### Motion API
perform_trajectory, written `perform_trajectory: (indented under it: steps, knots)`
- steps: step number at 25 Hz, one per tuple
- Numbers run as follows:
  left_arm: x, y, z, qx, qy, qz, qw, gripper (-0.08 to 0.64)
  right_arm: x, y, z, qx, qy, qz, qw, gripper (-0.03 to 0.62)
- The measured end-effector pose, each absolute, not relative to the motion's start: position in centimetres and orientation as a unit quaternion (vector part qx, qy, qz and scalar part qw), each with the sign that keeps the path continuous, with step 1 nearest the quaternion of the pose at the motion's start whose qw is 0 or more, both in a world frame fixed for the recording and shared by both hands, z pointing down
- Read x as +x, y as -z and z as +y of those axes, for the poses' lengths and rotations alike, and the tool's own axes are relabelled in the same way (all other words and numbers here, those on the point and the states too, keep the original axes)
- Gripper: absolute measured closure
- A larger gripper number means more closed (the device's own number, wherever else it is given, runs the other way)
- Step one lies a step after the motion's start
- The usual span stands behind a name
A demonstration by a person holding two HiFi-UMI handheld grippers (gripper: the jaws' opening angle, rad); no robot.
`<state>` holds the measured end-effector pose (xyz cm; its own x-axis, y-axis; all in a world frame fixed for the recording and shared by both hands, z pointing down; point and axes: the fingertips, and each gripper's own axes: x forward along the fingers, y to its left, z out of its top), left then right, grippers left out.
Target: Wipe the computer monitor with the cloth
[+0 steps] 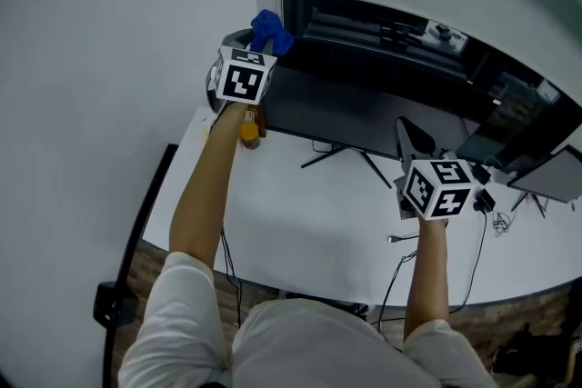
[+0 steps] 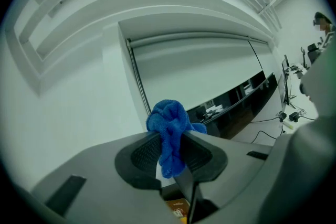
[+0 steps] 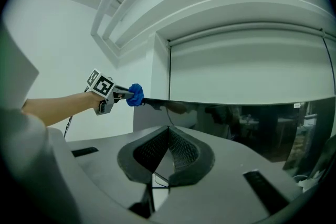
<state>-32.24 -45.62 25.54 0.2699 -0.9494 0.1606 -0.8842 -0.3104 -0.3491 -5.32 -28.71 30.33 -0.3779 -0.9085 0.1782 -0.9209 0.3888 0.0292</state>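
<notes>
A dark computer monitor (image 1: 364, 109) stands on a white table (image 1: 300, 232). My left gripper (image 1: 264, 45) is shut on a bunched blue cloth (image 1: 270, 32), held at the monitor's top left corner. In the left gripper view the cloth (image 2: 169, 128) sticks out between the jaws, with the monitor (image 2: 247, 107) beyond to the right. My right gripper (image 1: 411, 134) hangs in front of the screen's right half, shut with nothing held. The right gripper view looks along the screen (image 3: 236, 128) to the left gripper (image 3: 107, 92) and cloth (image 3: 135, 95).
An orange bottle (image 1: 250, 130) stands on the table below the left gripper. The monitor's stand legs (image 1: 346, 157) spread under the screen. Cables (image 1: 400, 259) trail over the table's front edge. A second screen (image 1: 555, 177) sits far right. A black pole (image 1: 136, 232) runs along the table's left.
</notes>
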Motion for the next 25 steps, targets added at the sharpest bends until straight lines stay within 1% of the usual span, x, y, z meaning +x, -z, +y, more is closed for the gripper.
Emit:
perform_trajectory:
  steps: [7,12,17,25]
  knots:
    - [-36.6,-26.6,-45.0,-0.775,0.175,0.602,0.077,0.443,-6.1,-29.8,-28.1,0.556,-0.036,-0.827,0.08,0.577]
    - [-36.6,-27.1,-41.6,-0.788,0.142,0.595,0.072,0.443,-4.9,-29.0,-27.1,0.562,-0.03,-0.823,0.074,0.577]
    - [-32.8,-26.6,-36.5,-0.822,0.077,0.558,0.078,0.442,-3.1,-28.1,-25.5,0.562,-0.018,-0.823,0.077,0.577]
    - [-23.4,-26.0,-29.0,-0.863,0.027,0.497,0.085,0.442,2.4,-26.3,-22.4,0.587,0.026,-0.804,0.088,0.577]
